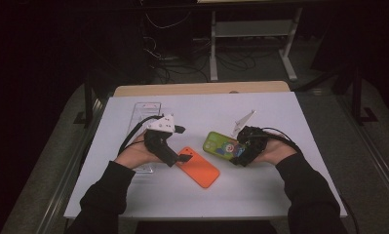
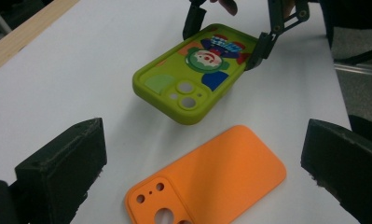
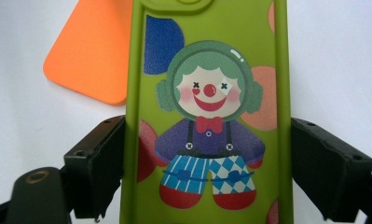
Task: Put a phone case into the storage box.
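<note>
R gripper (image 1: 242,155): jaws spread about as wide as the green phone case (image 1: 223,145), one jaw pressed on each long edge, pinching it across its width near the bottom end. In the right gripper view both black jaws sit flush against the case's sides, clown print facing up betw. them, camera cutout at the far end. In the left gripper view the case (image 2: 193,77) is tilted: the gripped end is raised off the white table (image 1: 133,195), the camera end lower and nearer the tabletop; can't tell if that corner touches it. The case is green w/ coloured blobs and a clown in blue trousers.

L gripper (image 1: 181,158): jaws wide apart, nothing betw. the pads, not touching anything that I can see. In the left gripper view its two jaws stand at the lower corners w/ bare table and the orange phone case (image 2: 207,184) in the gap. In the high view its tips hang just at the orange case's near-left corner; contact not clear.

Orange case (image 1: 199,167) lies flat on the table, back up, camera holes toward the L gripper, just beside and below the green one, the two apart. A clear plastic tray (image 1: 146,108) lies at the table's left, behind the L hand (image 1: 136,155). R hand (image 1: 275,151) rests at the table's right, well apart from the L.
</note>
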`<state>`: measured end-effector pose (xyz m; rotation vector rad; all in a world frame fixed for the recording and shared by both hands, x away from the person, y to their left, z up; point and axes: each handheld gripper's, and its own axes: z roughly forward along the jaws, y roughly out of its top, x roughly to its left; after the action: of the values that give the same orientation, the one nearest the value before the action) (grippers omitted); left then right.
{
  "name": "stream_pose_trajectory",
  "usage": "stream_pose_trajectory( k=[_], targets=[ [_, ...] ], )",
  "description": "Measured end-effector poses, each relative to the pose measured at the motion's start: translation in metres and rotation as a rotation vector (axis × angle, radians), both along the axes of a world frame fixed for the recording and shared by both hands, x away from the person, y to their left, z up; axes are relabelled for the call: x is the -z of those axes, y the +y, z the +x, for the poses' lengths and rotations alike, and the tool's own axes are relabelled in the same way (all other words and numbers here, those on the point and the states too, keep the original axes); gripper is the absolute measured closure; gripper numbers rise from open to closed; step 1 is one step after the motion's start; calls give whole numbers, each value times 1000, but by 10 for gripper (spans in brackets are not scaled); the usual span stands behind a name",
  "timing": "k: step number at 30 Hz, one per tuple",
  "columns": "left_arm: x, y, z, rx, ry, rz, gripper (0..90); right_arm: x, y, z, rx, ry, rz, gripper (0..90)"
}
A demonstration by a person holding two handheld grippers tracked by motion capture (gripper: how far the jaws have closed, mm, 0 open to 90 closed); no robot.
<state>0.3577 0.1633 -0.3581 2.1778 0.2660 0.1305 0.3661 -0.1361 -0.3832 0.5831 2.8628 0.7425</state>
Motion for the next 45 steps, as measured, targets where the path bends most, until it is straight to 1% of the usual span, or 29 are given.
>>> stream_pose_trajectory(
  k=[2, 3, 4, 5, 7, 12, 15, 16, 17, 18, 22, 23, 25, 26, 27, 29, 30, 31, 32, 33, 34, 35, 36, 40, 41, 42, 43, 45],
  targets=[
    [1, 0, 0, 4, 0, 8, 0, 1, 3, -1, -22, -3, -10, 151],
    [1, -1, -1, 11, -4, 23, 0, 2, 4, -2, -29, 1, -12, 151],
    [1, -1, -1, 11, -4, 23, 0, 2, 4, -2, -29, 1, -12, 151],
    [2, -2, -2, 19, -5, 35, 0, 2, 7, -3, -41, 4, -16, 151],
    [2, -3, -2, 23, -3, 33, 0, 2, 8, -4, -46, 3, -18, 151],
    [2, -4, -4, 42, -1, 32, 0, 3, 17, -9, -87, 9, -35, 151],
    [2, -5, -5, 51, 3, 41, 0, 4, 20, -10, -102, 8, -39, 151],
    [3, -6, -6, 48, 9, 31, 0, 4, 22, -11, -110, 9, -42, 151],
    [3, -6, -5, 56, 2, 41, 0, 4, 24, -11, -114, 12, -44, 151],
    [3, -7, -6, 62, 4, 46, 0, 5, 27, -12, -126, 14, -51, 151],
    [4, -9, -8, 66, 8, 39, 0, 6, 30, -14, -144, 16, -61, 151],
    [4, -10, -8, 73, 7, 51, 0, 6, 33, -15, -148, 15, -61, 151],
    [5, -12, -10, 76, 13, 50, 0, 5, 35, -17, -157, 12, -60, 151],
    [5, -13, -10, 84, 9, 59, 0, 5, 35, -17, -157, 12, -60, 151],
    [5, -15, -12, 99, 11, 62, 0, 4, 38, -20, -170, 6, -63, 151],
    [6, -18, -15, 119, 12, 67, 0, 3, 41, -22, -182, 9, -61, 151],
    [6, -18, -15, 119, 12, 67, 0, 3, 41, -22, -182, 9, -61, 151],
    [7, -20, -16, 122, 12, 69, 0, 2, 45, -24, -201, 7, -60, 151],
    [7, -21, -17, 127, 11, 75, 0, 2, 45, -24, -201, 7, -60, 151],
    [8, -23, -17, 134, 3, 93, 0, 2, 48, -25, -214, 6, -62, 151],
    [9, -23, -18, 141, 0, 101, 0, 2, 50, -26, -218, 9, -63, 151],
    [9, -23, -18, 141, 0, 101, 0, 2, 51, -27, -227, 2, -65, 151],
    [10, -25, -19, 149, 3, 103, 0, 2, 52, -28, -231, 4, -67, 151],
    [12, -27, -20, 159, 8, 114, 0, 3, 57, -30, -250, 9, -70, 151],
    [13, -28, -20, 171, 11, 124, 0, 2, 58, -31, -257, 10, -71, 151],
    [13, -28, -20, 171, 11, 124, 0, 2, 58, -31, -257, 10, -71, 151],
    [15, -30, -21, 178, 20, 132, 0, 2, 59, -33, -264, 10, -71, 151],
    [16, -31, -21, 182, 17, 138, 0, 1, 60, -34, -271, 11, -65, 151]
  ],
)
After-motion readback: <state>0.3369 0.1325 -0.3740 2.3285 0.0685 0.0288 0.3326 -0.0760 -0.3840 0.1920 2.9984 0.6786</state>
